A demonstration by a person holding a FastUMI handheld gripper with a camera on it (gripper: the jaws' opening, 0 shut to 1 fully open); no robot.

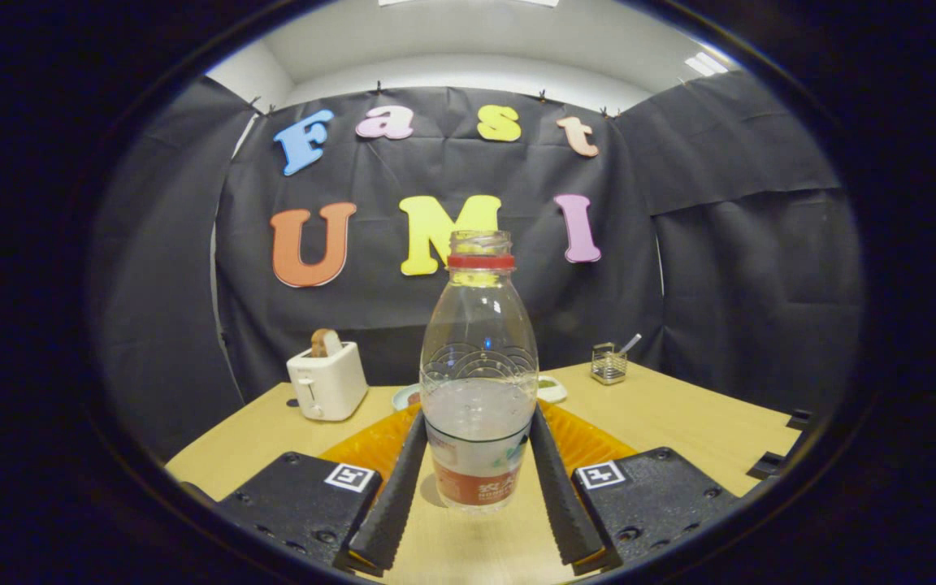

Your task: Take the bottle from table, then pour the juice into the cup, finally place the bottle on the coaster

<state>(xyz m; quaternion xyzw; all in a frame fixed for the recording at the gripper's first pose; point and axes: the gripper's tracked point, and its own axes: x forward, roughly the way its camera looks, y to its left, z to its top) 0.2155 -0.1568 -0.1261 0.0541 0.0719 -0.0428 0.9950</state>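
Gripper [478, 422] fingers flank the uncapped bottle [478, 382] low on its body, apparently touching both sides — firm clamping cannot be confirmed. Bottle stands upright on the table [679, 422]. Recommend squeezing evenly before lifting vertically. An orange coaster [590, 443] lies behind — the cup is not discernible.

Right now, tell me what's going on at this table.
A person's handheld tool has its two fingers on either side of an uncapped clear plastic bottle, which stands upright on the wooden table and is partly filled with liquid. The fingers appear to press its lower body. An orange coaster lies just behind it. Farther back stand a white toaster with bread and a small wire holder.
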